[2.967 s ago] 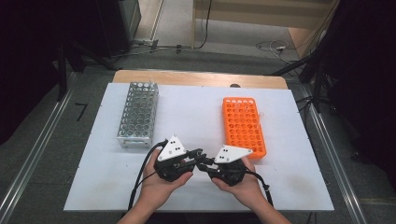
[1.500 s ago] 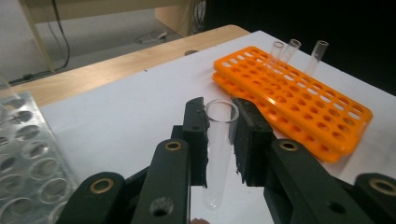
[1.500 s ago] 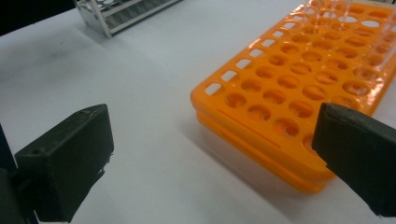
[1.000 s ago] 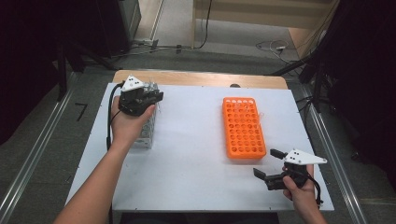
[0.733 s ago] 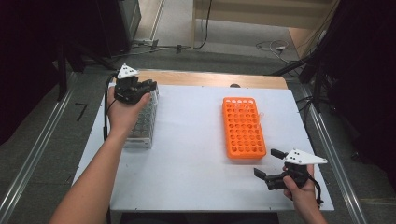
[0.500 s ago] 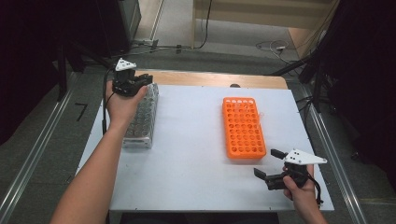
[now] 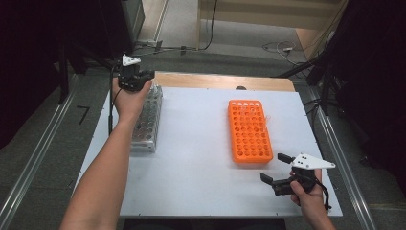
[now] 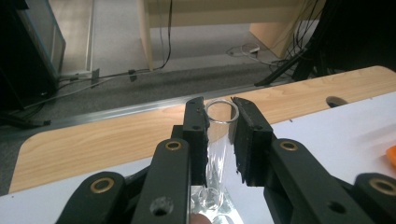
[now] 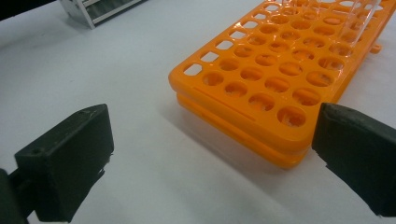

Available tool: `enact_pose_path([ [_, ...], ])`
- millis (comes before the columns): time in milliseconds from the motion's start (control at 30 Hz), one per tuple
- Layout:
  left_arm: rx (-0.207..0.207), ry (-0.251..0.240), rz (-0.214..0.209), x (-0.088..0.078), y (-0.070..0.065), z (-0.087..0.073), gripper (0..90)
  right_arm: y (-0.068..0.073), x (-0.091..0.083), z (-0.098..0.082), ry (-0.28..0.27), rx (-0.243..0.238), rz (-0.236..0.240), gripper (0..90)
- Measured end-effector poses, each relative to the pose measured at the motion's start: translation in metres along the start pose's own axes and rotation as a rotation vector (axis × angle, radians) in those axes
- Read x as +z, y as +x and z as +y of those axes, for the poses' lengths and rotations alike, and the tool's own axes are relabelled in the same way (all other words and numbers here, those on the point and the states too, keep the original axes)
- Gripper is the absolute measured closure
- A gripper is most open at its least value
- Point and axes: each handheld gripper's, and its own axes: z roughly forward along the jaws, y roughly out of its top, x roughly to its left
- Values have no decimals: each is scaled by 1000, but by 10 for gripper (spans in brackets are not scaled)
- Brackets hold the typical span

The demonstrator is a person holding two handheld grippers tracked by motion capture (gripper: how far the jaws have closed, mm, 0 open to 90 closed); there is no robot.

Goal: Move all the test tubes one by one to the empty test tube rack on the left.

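My left gripper [image 7: 143, 75] is at the far end of the clear tube rack [image 7: 146, 125] on the table's left. In the left gripper view its jaws [image 8: 219, 123] are shut on a clear glass test tube [image 8: 217, 140] that stands upright between them, its open rim level with the fingertips. The orange tube rack [image 7: 250, 129] lies right of centre, with a few clear tubes [image 9: 359, 16] at its far end. My right gripper [image 7: 274, 168] rests open near the table's front right corner, pointing at the orange rack's near end [image 9: 261, 98], with nothing between its fingers.
The white tabletop [image 7: 196, 143] sits on a wooden board [image 7: 220, 80] that shows along the far edge. Beyond it lie cables on the floor [image 8: 140, 70] and dark equipment [image 7: 110, 24]. Metal rails [image 7: 33, 163] run along both sides of the table.
The left gripper moved from the clear rack's middle to its far end and rose, with a tube between its jaws. The right gripper stayed still and open at the front right.
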Motion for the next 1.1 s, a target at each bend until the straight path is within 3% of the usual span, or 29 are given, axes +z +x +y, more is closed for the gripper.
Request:
enact_pose_path([
  [200,19,43,9,11,-4,-6,753,-1,-1,0,-1,2,-1,0],
  [600,19,121,30,23,-7,-20,750,-2,-1,0,-4,5,-4,0],
  [833,4,164,20,26,-6,-25,744,-2,0,1,-5,7,-1,0],
  [933,-10,165,10,25,-6,-25,702,-2,0,1,-7,6,-1,0],
  [1100,-31,145,17,20,-9,-27,501,-2,1,1,-4,7,-2,0],
])
